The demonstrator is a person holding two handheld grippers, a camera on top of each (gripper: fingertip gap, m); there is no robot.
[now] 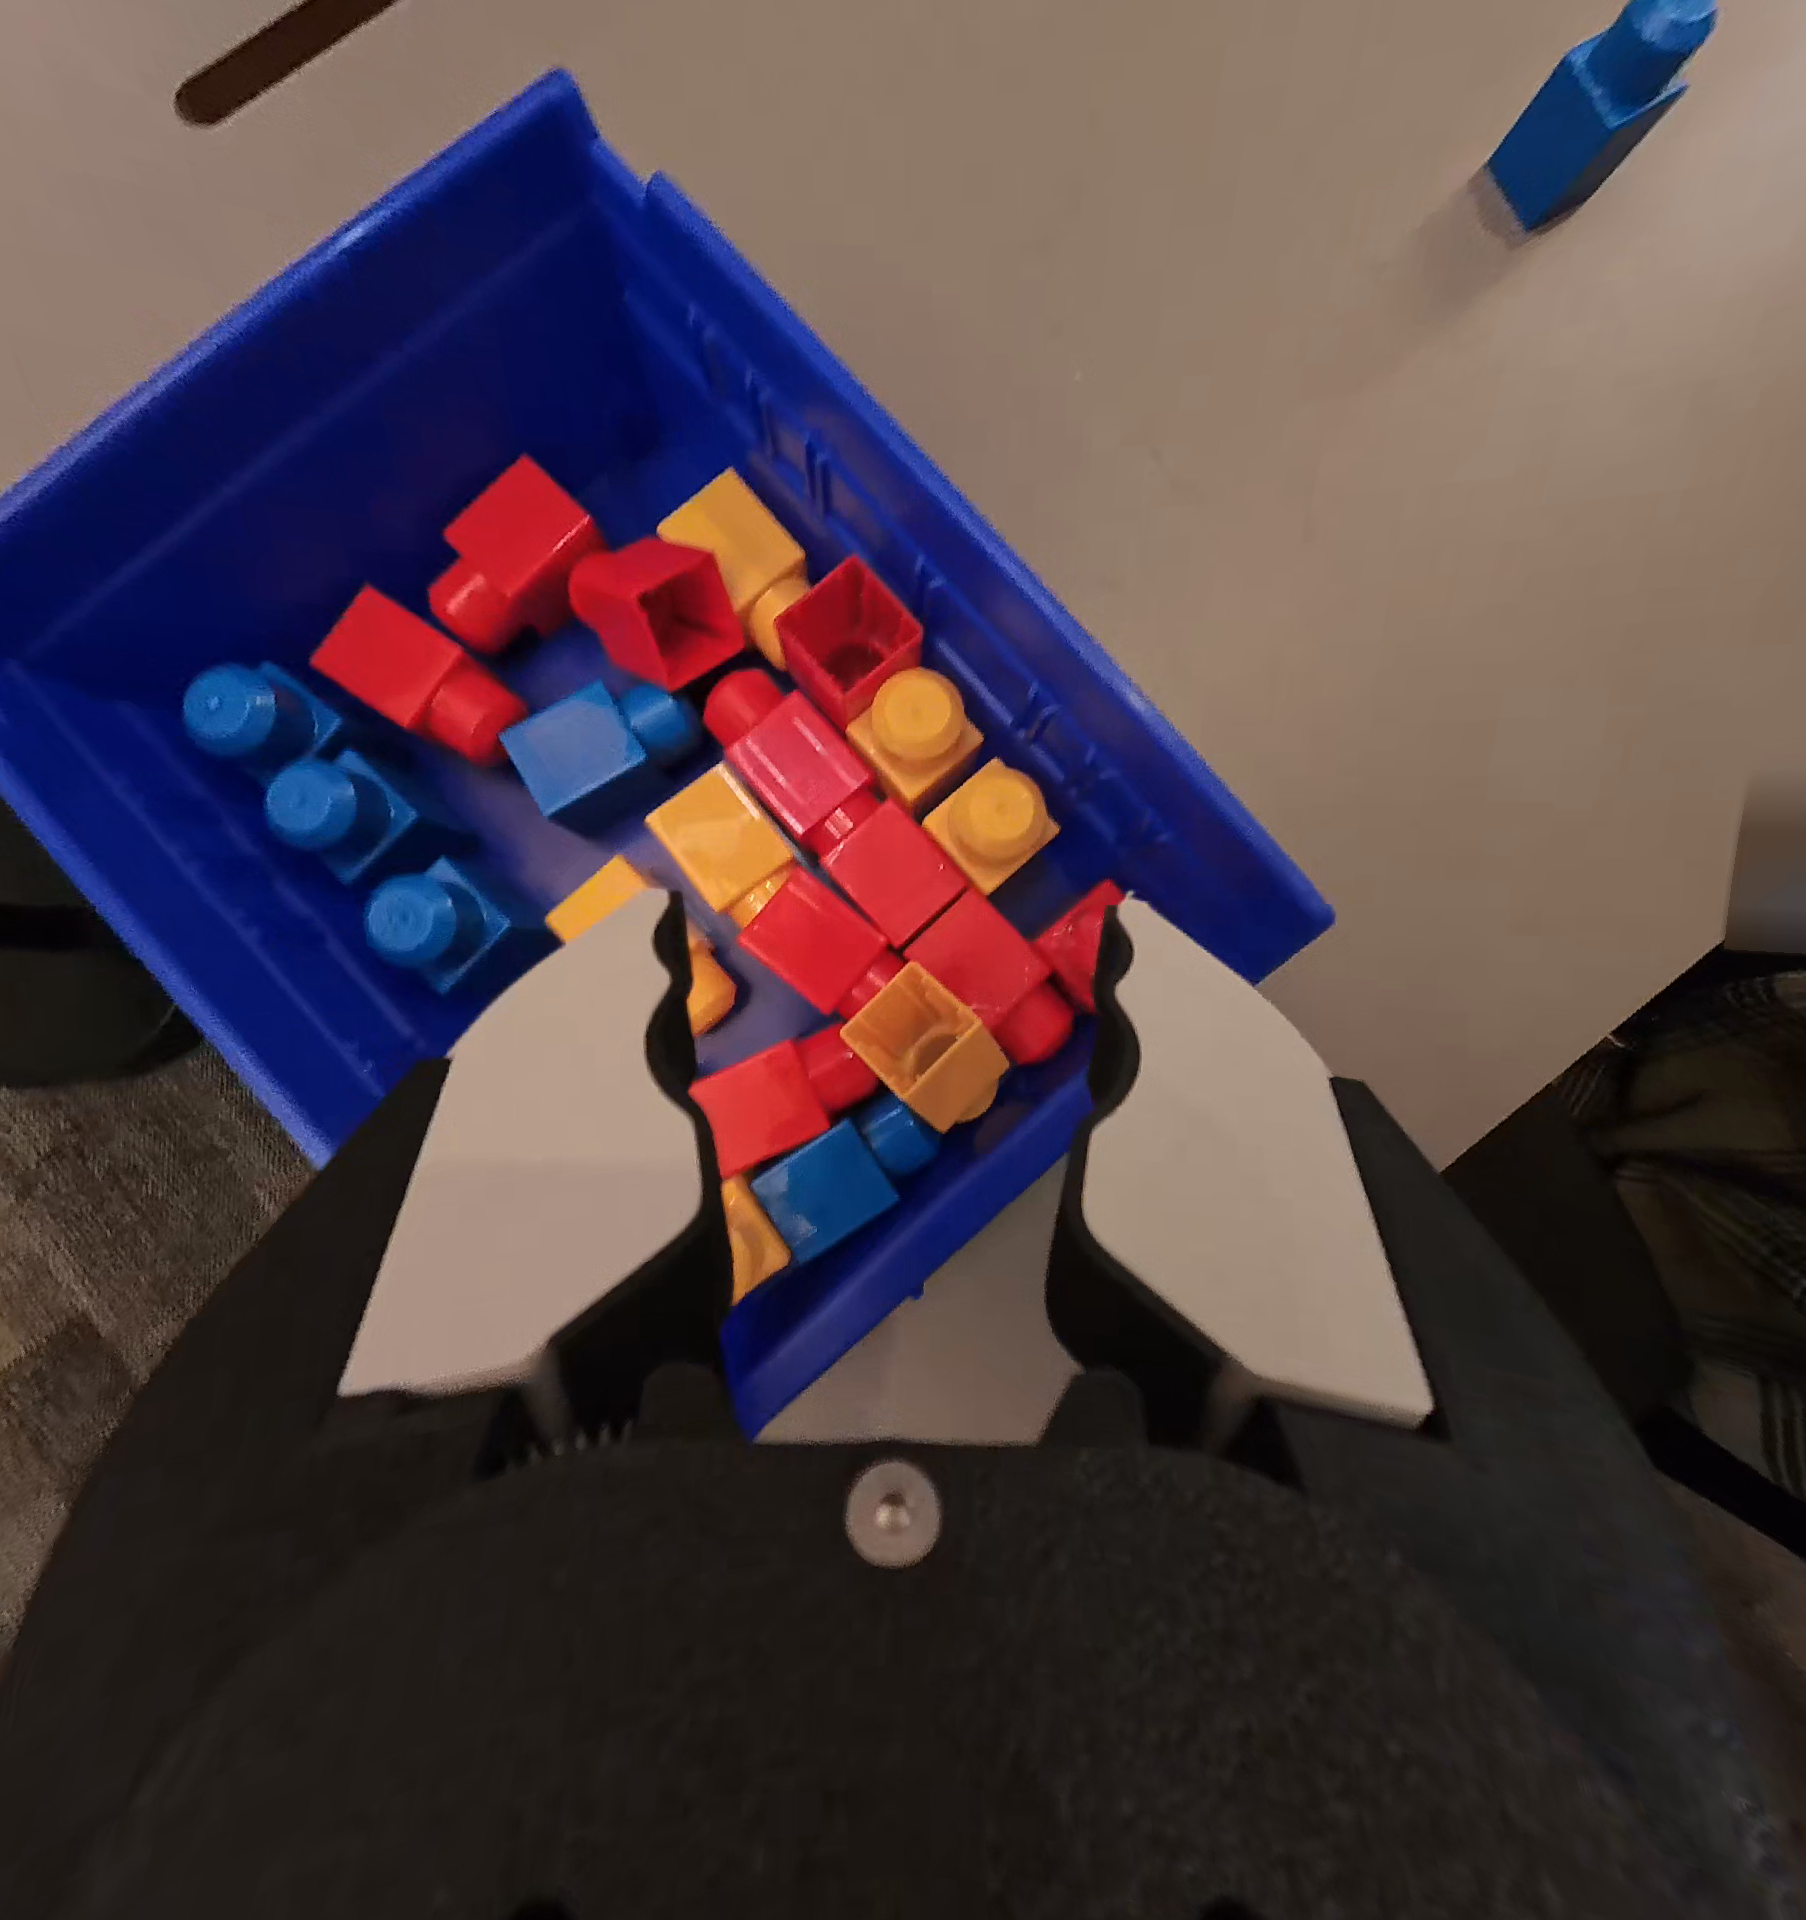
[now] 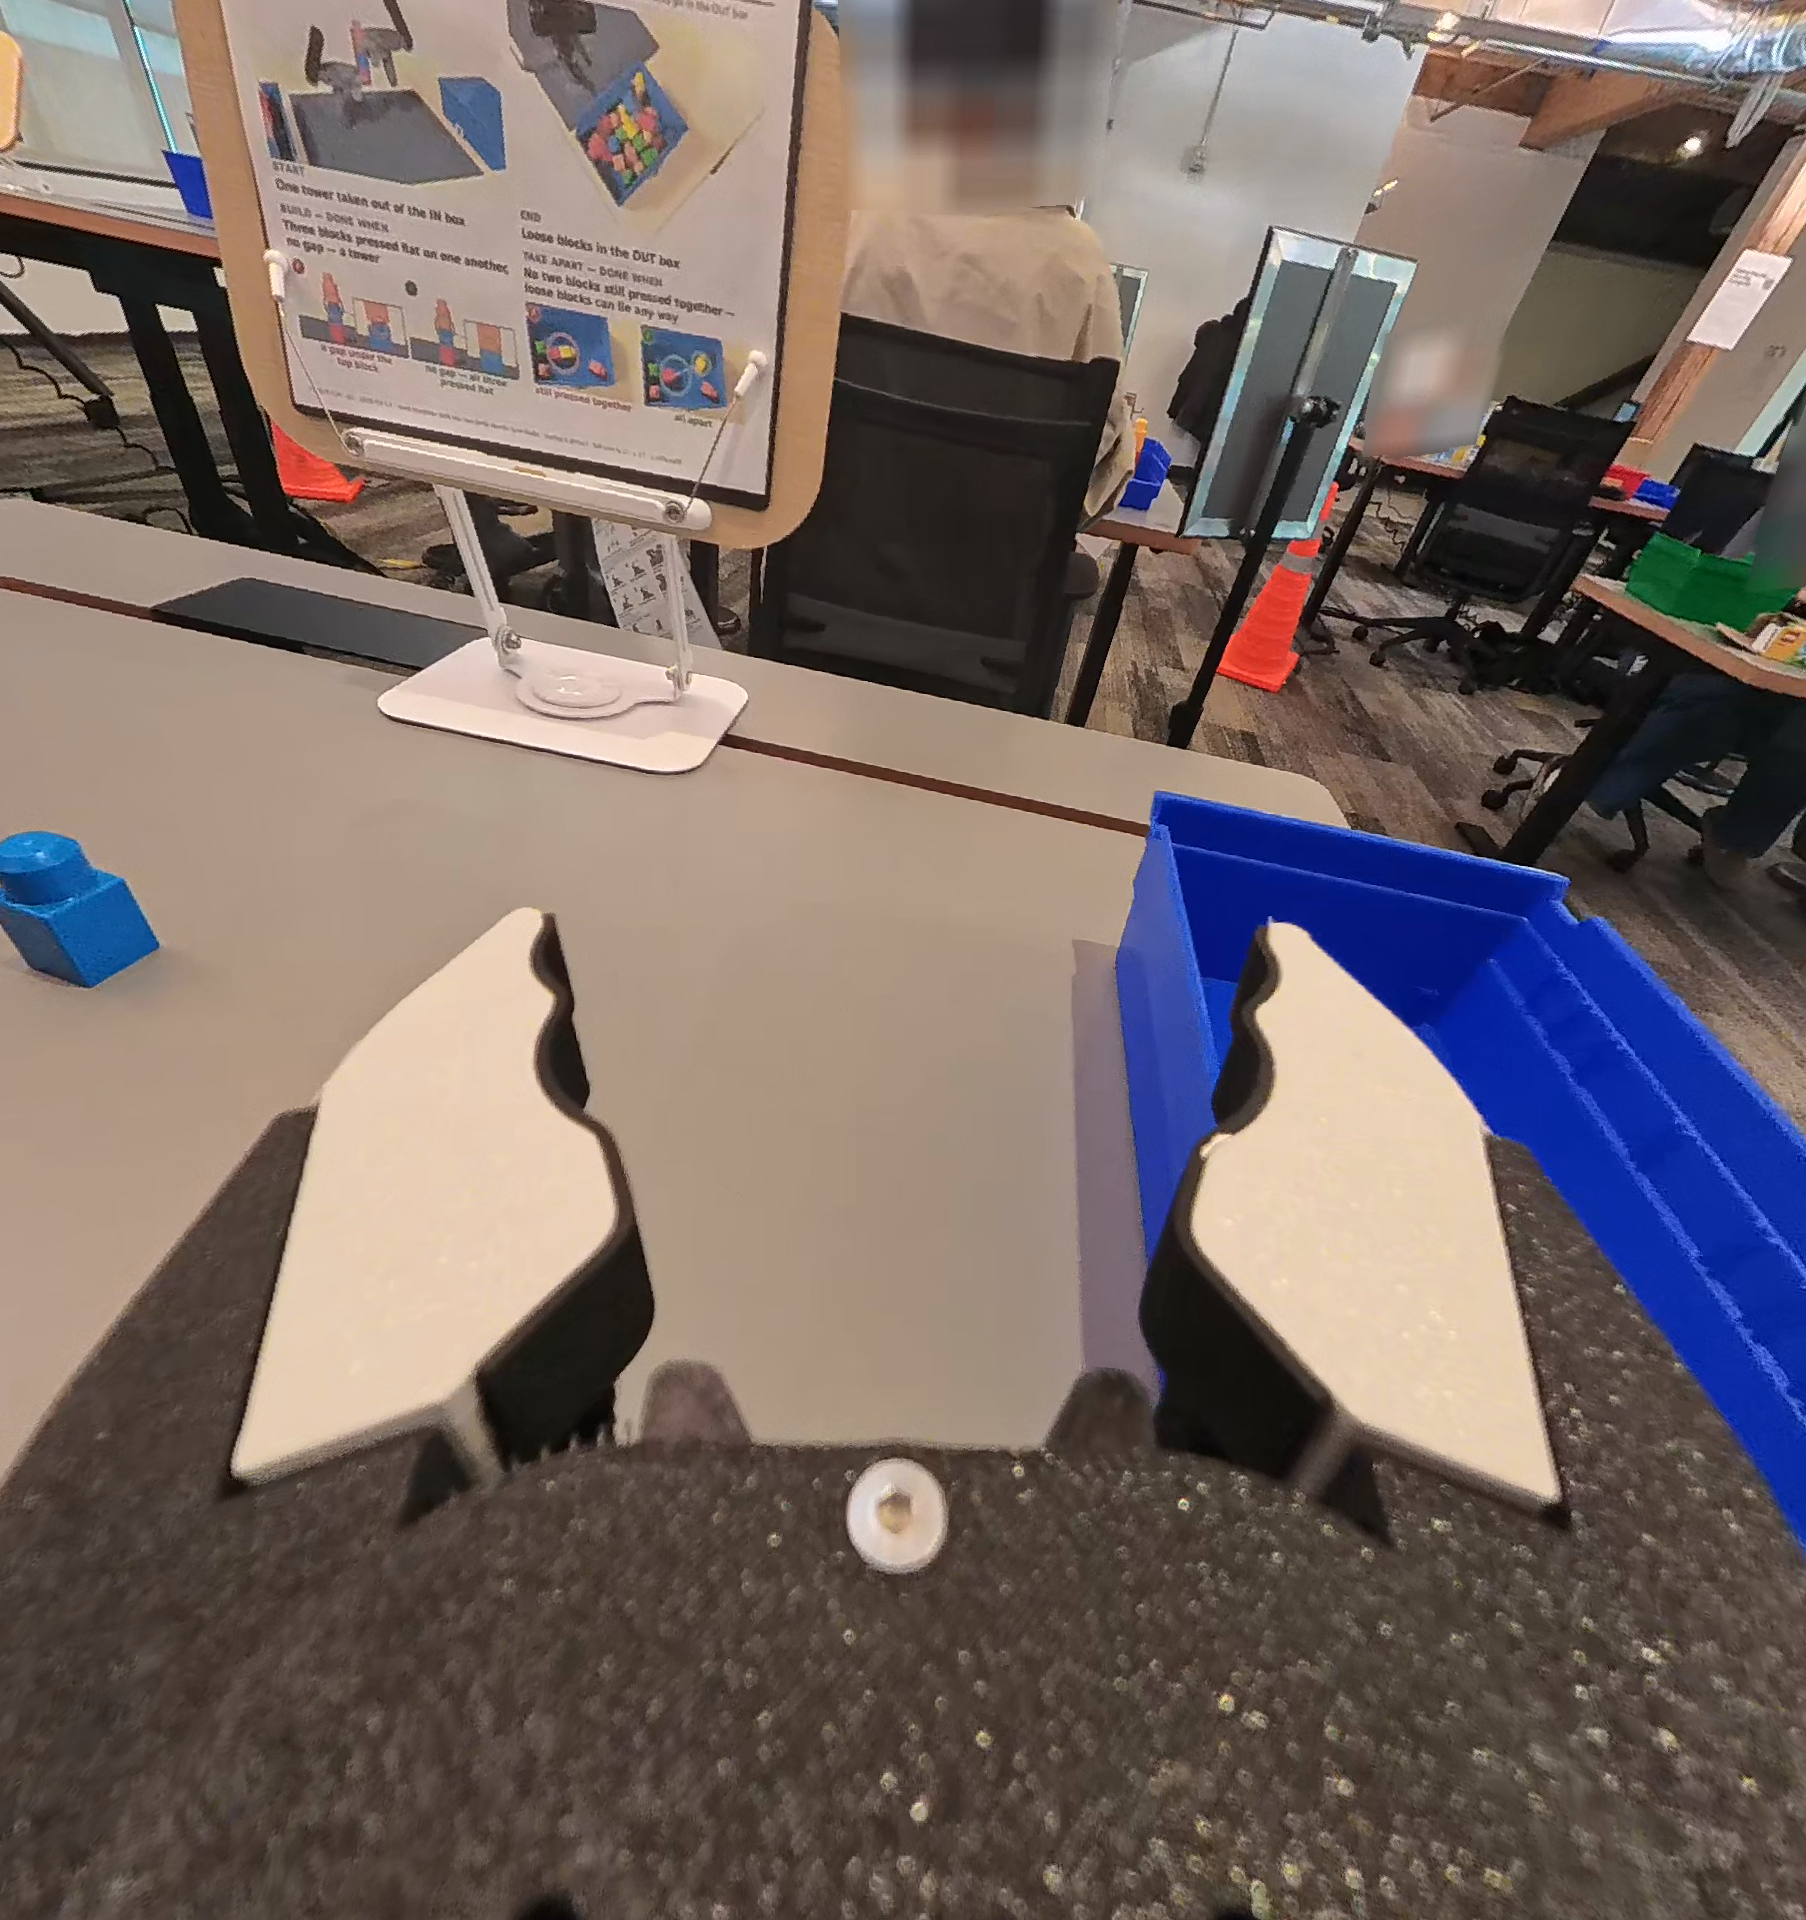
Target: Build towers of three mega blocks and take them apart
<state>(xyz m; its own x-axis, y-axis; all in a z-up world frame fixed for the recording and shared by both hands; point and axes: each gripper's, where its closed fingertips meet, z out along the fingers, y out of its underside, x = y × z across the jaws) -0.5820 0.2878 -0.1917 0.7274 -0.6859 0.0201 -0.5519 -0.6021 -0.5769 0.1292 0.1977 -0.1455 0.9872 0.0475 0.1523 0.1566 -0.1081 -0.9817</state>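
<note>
In the left wrist view a blue bin [image 1: 379,343] sits on the grey table, holding several loose red, yellow and blue mega blocks; a yellow block [image 1: 925,1039] lies open side up near the front. My left gripper [image 1: 894,914] hovers open and empty above the bin's near end. A single blue block [image 1: 1585,135] stands on the table at the far right; it also shows in the right wrist view [image 2: 68,914]. My right gripper [image 2: 904,935] is open and empty above the table, its right finger over another blue bin [image 2: 1605,1039].
A white stand [image 2: 566,707] with an instruction board [image 2: 514,239] is at the table's far side. A black chair [image 2: 961,540] with a seated person is behind it. Other desks, chairs and orange cones [image 2: 1268,623] fill the room. Across from one pair of fingers to the other is roughly 70 cm.
</note>
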